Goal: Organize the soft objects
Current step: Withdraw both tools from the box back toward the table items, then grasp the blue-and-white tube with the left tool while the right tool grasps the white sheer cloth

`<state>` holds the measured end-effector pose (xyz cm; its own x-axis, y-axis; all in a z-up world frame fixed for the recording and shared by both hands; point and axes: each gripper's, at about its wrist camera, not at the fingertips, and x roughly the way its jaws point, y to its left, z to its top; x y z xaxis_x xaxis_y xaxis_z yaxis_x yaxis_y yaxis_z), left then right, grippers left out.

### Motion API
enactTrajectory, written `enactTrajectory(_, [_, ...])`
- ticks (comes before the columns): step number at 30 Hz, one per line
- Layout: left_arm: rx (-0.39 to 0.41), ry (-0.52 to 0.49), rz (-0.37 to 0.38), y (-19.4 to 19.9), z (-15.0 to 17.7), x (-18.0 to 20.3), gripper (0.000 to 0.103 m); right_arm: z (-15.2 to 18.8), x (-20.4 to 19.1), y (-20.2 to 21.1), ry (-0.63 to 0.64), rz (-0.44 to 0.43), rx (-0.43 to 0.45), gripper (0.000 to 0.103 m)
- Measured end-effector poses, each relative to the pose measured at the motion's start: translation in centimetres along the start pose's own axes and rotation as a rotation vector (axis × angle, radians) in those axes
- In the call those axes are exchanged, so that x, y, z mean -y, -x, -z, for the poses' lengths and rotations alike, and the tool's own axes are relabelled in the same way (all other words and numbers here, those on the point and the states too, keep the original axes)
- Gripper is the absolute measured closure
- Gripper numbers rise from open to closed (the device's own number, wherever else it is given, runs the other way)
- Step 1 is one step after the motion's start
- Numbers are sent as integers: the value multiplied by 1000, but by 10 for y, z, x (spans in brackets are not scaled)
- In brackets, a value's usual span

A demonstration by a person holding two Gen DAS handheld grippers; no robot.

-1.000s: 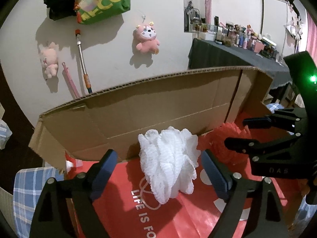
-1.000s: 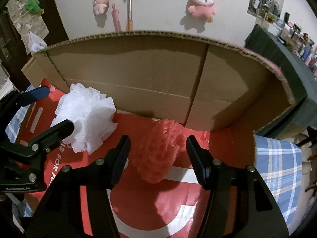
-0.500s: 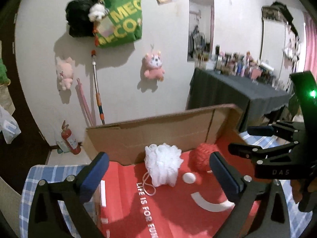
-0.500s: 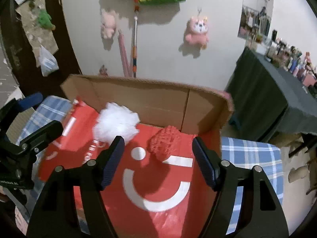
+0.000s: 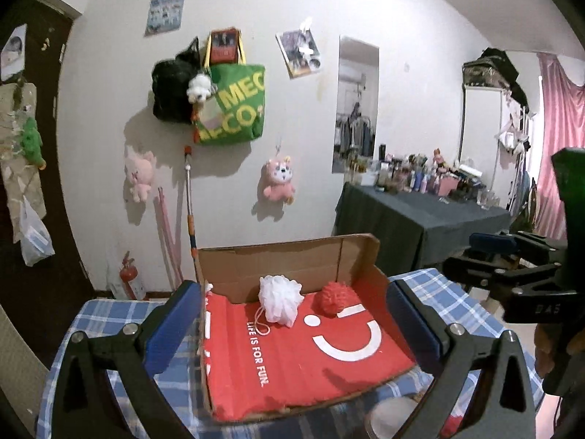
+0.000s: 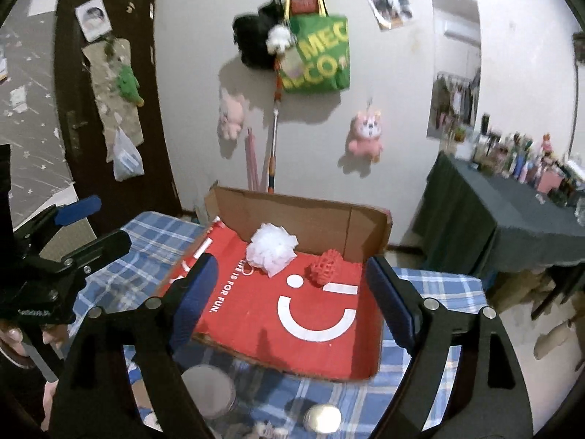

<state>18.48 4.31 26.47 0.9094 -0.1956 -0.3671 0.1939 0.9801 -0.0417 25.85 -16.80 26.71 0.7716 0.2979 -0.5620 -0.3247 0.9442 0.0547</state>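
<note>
Closest to the lenses are the two claws. The left claw point(image 5: 292, 322) has its blue-padded fingers spread wide apart with nothing between them, and the right claw point(image 6: 292, 296) is the same, wide apart and empty. Both hang above the near side of the desk point(image 5: 98, 322), which has a blue plaid cloth on it.

Right at the near edge, in the right wrist view, there's a pale round lid-like thing point(image 6: 208, 387) and a smaller shiny round one point(image 6: 322, 418) on the cloth; can't tell what either is.

Next out is the cardboard box point(image 5: 278, 259), a shallow open tray with a red liner that has a white smiley and "LIFE IS FOR FUN." printed on it. Both soft things sit at its far end, up by the back wall: the white mesh pouf point(image 5: 279, 303) on the left with its string loop trailing toward the camera, and the red mesh pouf point(image 5: 336, 299) just beside it on the right, not quite touching.

Farther back, the wall has a green tote bag point(image 5: 234, 106), a pink plush point(image 5: 278, 183) and another pale pink one point(image 5: 139, 175). Off right there's a dark-covered table point(image 5: 420, 216) crowded with bottles.
</note>
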Motion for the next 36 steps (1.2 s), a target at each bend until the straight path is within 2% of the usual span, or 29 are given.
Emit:
enactTrajectory(2, [38,-10,-2,21,6,4,0,8,-9,26,14,8,45,19])
enactTrajectory(5, [94,0,-18,54,19,8,0,24,-21,61,32,11,105,10])
enactTrajectory(9, [129,25,-17,81,42,12,0,52,-40,103,76,31,196,10])
enactTrajectory(16, [157,56,-7,117,87,21,0,109,-58,145,81,78,297,8])
enactTrajectory(21, [162,58,-22,127,120,32,0,149,-62,153,54,100,300,8])
enactTrajectory(29, [137,31,-60,126,168,49,0,203,-61,143,-1,172,280,8])
enactTrajectory(36, [80,-5,-91,112,202,58,0,238,-60,113,-15,185,204,8])
